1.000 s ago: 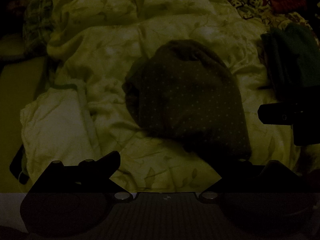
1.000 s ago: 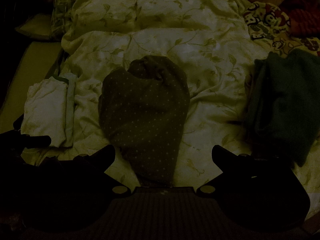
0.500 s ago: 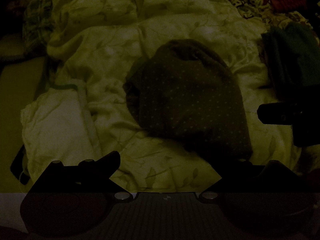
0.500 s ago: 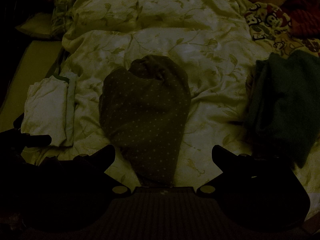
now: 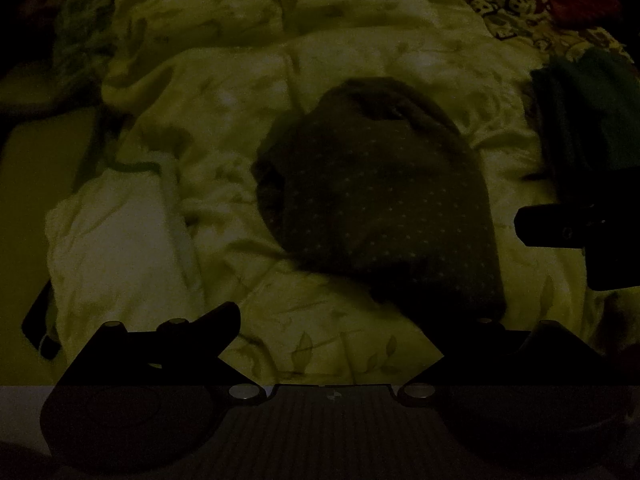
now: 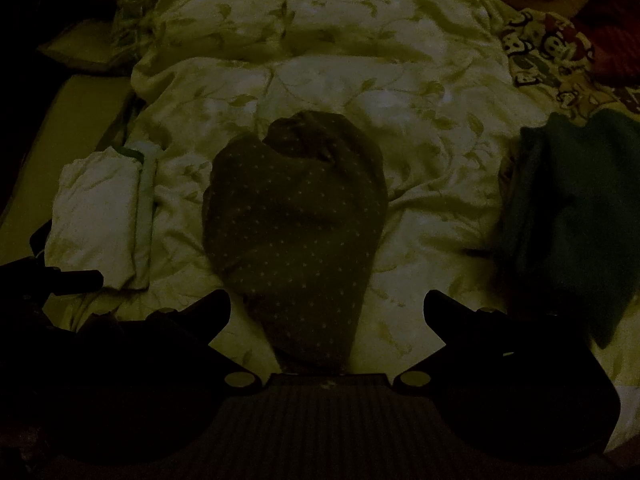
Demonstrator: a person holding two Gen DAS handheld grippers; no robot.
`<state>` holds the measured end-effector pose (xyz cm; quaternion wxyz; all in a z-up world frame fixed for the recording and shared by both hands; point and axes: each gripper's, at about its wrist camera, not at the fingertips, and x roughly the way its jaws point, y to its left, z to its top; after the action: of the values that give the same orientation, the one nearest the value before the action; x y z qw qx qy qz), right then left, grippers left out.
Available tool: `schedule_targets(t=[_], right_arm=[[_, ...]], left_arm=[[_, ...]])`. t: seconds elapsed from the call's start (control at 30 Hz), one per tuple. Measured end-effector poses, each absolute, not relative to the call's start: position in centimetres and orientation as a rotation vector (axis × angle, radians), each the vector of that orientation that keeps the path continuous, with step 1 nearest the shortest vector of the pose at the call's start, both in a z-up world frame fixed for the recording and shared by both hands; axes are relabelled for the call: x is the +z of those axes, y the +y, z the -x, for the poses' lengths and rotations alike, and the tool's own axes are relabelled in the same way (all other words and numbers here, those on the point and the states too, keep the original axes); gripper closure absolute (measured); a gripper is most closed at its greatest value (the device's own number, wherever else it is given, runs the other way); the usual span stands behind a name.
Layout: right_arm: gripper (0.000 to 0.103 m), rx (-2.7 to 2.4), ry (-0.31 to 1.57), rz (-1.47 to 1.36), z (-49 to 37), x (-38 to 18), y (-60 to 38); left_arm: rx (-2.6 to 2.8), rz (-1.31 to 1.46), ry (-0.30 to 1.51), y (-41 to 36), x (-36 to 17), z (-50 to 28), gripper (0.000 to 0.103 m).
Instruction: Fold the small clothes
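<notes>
1. Two grippers, left [image 5: 340, 320] and right [image 6: 328, 300], both had jaws spread wide and empty when I checked.
2. Dotted dark garment [image 6: 296, 216] lay bunched on the leaf-print duvet [image 6: 420, 92], ahead of both.
3. Folded white cloth [image 6: 100, 212] lay left of it, dark green pile [image 6: 580, 200] right.
4. Light very dim.

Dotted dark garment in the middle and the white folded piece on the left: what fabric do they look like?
The dark garment with pale dots looks like soft, matte knit, probably cotton jersey: it slumps in rounded folds. The white folded cloth looks like thin, crinkled woven cotton with a greenish trim. Dim light leaves both uncertain.
</notes>
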<state>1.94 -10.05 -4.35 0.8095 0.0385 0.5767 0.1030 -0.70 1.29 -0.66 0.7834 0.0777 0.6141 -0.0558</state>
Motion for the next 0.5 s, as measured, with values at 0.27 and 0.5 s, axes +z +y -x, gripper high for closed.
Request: schedule_targets(t=[0.27, 0.5], right_arm=[[0.001, 0.236, 1.232, -0.075, -2.25, -4.29, -10.14], [0.001, 0.245, 1.237, -0.071, -2.5, -4.37, -10.19]], left_arm=[[-0.111, -0.168, 1.328, 1.17, -0.57, 0.56, 0.0], [-0.105, -0.169, 1.337, 0.96, -0.55, 0.46, 0.0]])
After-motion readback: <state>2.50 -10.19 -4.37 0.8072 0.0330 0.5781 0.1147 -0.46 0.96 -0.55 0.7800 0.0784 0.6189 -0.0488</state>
